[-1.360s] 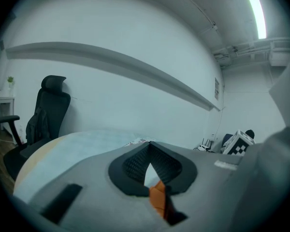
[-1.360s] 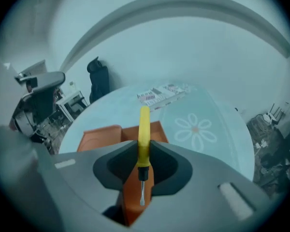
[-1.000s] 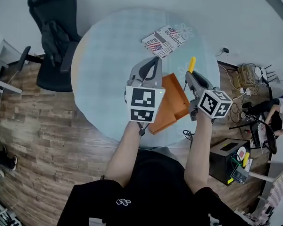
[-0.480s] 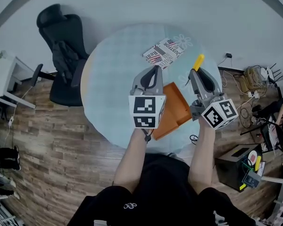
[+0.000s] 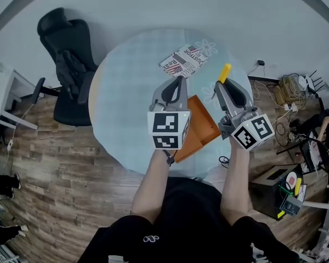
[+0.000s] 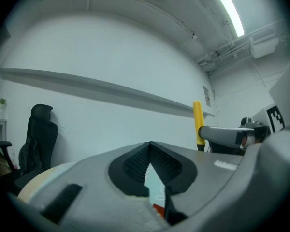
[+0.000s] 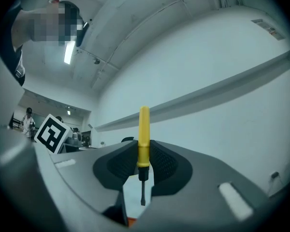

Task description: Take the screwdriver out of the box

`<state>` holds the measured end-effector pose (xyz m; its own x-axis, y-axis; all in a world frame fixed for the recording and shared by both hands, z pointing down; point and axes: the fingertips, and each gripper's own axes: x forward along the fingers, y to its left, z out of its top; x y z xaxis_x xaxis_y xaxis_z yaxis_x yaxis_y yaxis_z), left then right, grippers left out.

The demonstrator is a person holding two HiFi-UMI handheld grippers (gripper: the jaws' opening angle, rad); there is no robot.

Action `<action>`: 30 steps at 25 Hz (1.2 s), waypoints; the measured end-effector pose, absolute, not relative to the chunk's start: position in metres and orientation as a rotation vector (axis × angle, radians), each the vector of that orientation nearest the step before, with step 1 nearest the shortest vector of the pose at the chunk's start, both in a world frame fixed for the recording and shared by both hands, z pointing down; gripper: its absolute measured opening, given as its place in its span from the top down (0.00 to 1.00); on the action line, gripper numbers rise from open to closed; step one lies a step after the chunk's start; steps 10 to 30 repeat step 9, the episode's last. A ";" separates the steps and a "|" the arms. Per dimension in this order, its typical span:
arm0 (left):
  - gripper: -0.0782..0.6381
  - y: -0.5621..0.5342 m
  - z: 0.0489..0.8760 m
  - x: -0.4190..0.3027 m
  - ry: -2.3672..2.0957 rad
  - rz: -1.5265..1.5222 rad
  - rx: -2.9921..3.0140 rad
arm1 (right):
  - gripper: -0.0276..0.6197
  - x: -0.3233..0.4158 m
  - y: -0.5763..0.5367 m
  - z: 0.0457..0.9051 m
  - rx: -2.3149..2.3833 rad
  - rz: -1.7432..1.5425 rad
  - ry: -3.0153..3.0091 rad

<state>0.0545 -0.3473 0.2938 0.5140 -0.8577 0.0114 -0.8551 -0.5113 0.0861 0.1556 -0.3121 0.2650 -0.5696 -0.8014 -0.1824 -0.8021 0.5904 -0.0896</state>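
My right gripper (image 5: 220, 86) is shut on the yellow-handled screwdriver (image 5: 225, 73) and holds it in the air above the table's right side. In the right gripper view the screwdriver (image 7: 144, 134) stands upright between the pads of that gripper (image 7: 144, 154), with its dark shaft pointing down. The open orange box (image 5: 203, 119) lies on the round glass table (image 5: 126, 92), below and between both grippers. My left gripper (image 5: 180, 82) hovers over the box's left side, shut with nothing in it. In the left gripper view its tips (image 6: 150, 146) meet, and the screwdriver (image 6: 197, 122) shows to the right.
A printed magazine (image 5: 186, 60) lies on the far side of the table. A black office chair (image 5: 66, 53) stands at the table's left. Cables and equipment (image 5: 288, 86) crowd the wooden floor to the right, where a black case (image 5: 268, 179) also sits.
My right gripper has risen with the screwdriver, away from the box, and tipped towards level. In the last half second both grippers have barely moved.
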 end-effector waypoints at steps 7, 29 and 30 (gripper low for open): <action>0.89 -0.350 0.296 0.056 -1.498 -0.058 2.662 | 0.82 0.156 -0.316 0.267 -1.341 0.008 2.631; 0.89 -0.351 0.295 0.053 -1.499 -0.063 2.663 | 0.82 0.154 -0.317 0.268 -1.339 0.007 2.632; 0.89 -0.351 0.295 0.053 -1.499 -0.063 2.663 | 0.82 0.154 -0.317 0.268 -1.339 0.007 2.632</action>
